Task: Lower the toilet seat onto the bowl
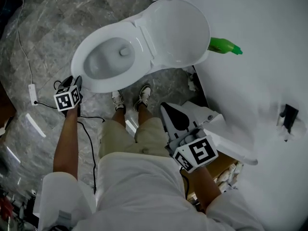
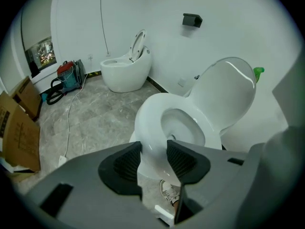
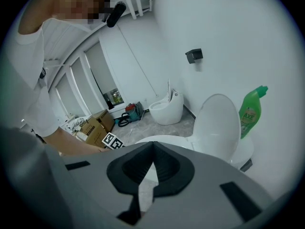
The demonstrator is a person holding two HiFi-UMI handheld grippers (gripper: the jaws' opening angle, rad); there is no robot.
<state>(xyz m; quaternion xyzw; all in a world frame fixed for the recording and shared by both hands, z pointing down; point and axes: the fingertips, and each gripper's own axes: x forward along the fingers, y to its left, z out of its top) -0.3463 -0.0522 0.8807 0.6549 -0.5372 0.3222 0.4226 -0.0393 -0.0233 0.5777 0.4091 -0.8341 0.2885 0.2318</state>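
Toilet seat [image 1: 81, 57]: looks to lie flat as a white ring on the bowl; I can't make out the seam.
Bowl [image 1: 109, 57]: open to view, and stands on the grey marble floor [image 1: 48, 23] against the white wall.
Lid [image 1: 179, 30]: tipped up behind the bowl, its solid white face showing.
Left gripper [image 1: 72, 82]: held low by the bowl's front edge, near it but not touching. Its jaws stand apart with nothing gripped; its own view shows only the bowl's front through the gap.
Right gripper [image 1: 174, 117]: down by the person's right side, well apart from the toilet. The jaw tips meet and hold nothing.
Shoes [image 1: 130, 99]: the person's feet are planted just before the bowl.
Green bottle [image 1: 224, 46]: tucked beside the lid, next to the wall.
Cable [image 1: 24, 52]: trails over the floor to a small white box [image 1: 32, 93].
Second toilet [image 2: 126, 68]: farther along the wall, lid up.
Cardboard boxes [image 2: 19, 123]: stacked at the floor's far side.
Black fixture [image 2: 192, 19]: mounted high on the wall.
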